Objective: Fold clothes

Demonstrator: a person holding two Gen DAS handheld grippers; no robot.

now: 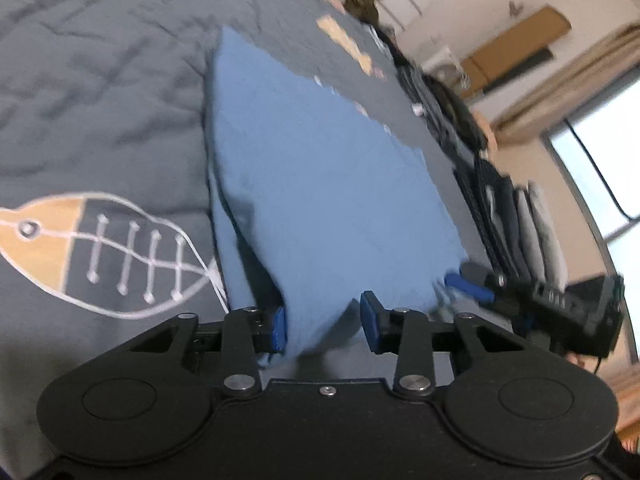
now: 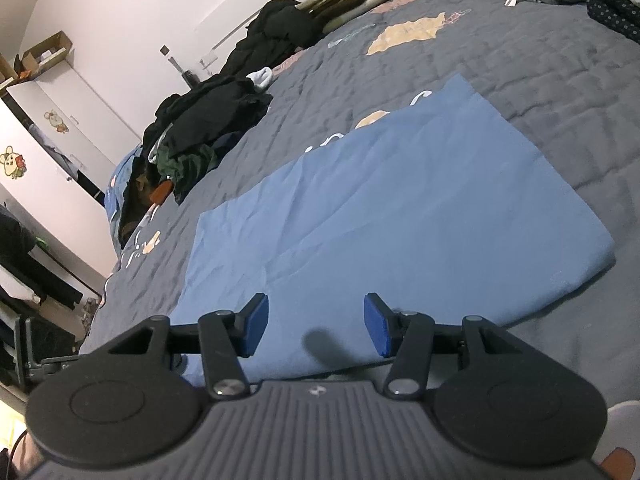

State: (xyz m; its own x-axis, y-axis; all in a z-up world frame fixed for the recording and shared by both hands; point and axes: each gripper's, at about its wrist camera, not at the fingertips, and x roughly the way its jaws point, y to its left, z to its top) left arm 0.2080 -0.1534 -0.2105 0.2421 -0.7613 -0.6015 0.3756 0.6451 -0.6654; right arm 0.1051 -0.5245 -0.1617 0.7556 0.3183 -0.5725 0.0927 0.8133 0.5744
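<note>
Blue cloth (image 1: 320, 184) fills mid-frame on the bed (image 1: 100, 100), its corner between the parted left claw (image 1: 324, 326); right claw (image 2: 316, 326) gapes above its lower edge.

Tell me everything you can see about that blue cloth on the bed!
The blue cloth is plain, soft-looking fabric with light creases, folded into a rough rectangle. It lies mostly flat on the grey quilt. The left tongs are open around its near edge, where the cloth bunches up and seems to touch one blue pad. The right tongs are open over its near edge.
</note>
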